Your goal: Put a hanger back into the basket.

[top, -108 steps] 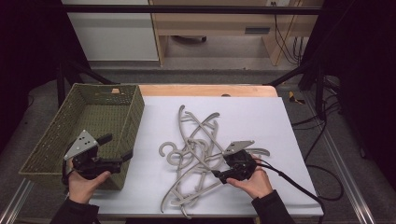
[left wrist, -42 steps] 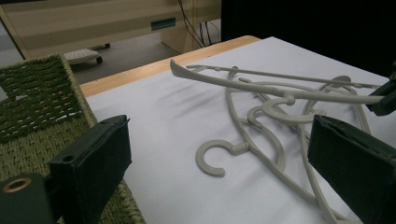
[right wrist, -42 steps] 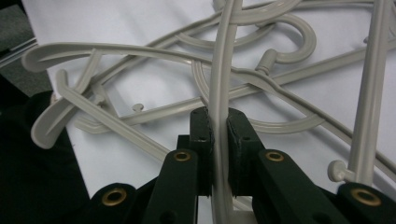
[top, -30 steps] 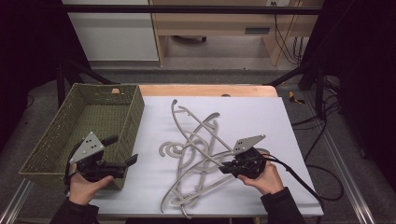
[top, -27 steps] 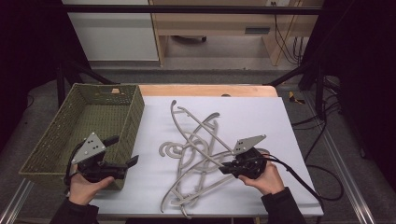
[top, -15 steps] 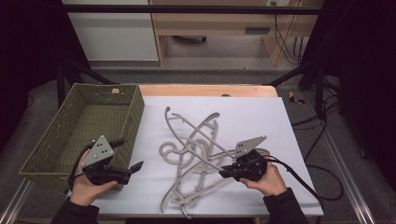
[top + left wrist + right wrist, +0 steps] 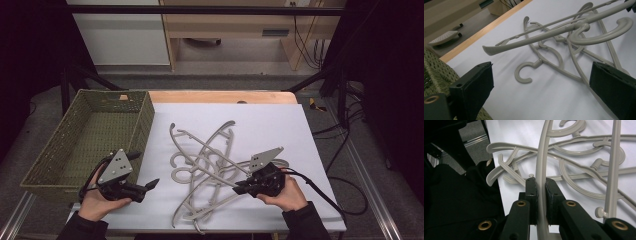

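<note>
Several grey plastic hangers point(image 7: 210, 162) lie tangled on the white table top point(image 7: 280, 125). My right gripper point(image 7: 241, 188) is at the pile's right side, shut on the arm of one grey hanger point(image 7: 541, 162). That hanger point(image 7: 200, 147) slants up and to the left over the rest. In the right gripper view the pads point(image 7: 532, 192) pinch the arm from both sides. My left gripper point(image 7: 145, 169) stands open by the basket's near right corner and points at the pile. In the left gripper view the raised hanger point(image 7: 536, 37) crosses above a hook point(image 7: 524, 75) that lies flat, ahead of the left gripper point(image 7: 541, 67).
A green woven basket point(image 7: 145, 115) stands at the table's left, with nothing showing inside it; its weave point(image 7: 436, 72) sits beside my left jaw. A wooden strip point(image 7: 220, 96) marks the far edge. Cables point(image 7: 325, 195) trail from the right gripper toward the right edge.
My left gripper has moved right, from the basket's near rim onto the white top. The held hanger's far end has swung left and risen. The right hand has kept still.
</note>
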Available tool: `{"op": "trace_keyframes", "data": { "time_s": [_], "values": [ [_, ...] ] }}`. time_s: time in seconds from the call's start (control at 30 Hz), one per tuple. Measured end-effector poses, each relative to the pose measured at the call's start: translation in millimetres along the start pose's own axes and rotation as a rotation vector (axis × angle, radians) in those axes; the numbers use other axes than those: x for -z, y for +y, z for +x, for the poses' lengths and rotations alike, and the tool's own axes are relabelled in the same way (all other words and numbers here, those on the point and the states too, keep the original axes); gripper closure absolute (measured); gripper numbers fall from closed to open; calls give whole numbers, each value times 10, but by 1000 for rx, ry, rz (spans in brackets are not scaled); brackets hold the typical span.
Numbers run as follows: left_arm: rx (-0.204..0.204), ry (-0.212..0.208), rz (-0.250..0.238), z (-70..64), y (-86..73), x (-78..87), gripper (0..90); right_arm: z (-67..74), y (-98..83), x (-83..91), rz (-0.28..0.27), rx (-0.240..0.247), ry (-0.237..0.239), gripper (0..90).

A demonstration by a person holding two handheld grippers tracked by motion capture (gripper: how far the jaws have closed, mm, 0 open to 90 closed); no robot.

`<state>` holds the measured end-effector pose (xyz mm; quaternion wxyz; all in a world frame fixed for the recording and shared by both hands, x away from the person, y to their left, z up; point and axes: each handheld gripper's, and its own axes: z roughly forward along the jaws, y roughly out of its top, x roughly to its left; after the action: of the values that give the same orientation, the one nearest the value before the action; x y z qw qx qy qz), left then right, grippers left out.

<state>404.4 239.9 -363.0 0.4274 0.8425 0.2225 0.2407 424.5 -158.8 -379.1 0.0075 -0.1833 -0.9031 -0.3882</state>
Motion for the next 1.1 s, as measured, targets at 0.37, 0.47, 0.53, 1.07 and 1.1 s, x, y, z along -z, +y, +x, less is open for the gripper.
{"op": "trace_keyframes", "data": {
  "time_s": [0.37, 0.47, 0.53, 1.07, 1.1],
  "values": [
    [-117, -22, 56, -111, 64, -144, 63, 57, 21, 44, -7, 36, 45, 824],
    [-138, -32, 62, -126, 73, -189, 74, 66, 25, 32, 0, 41, 59, 823],
    [-159, -35, 71, -123, 80, -203, 80, 71, 30, 26, -3, 37, 58, 824],
    [-250, -80, 118, -111, 166, -370, 154, 115, 68, 47, 9, 77, 108, 823],
    [-258, -81, 125, -115, 170, -388, 157, 118, 67, 48, 7, 79, 110, 823]
  ]
}}
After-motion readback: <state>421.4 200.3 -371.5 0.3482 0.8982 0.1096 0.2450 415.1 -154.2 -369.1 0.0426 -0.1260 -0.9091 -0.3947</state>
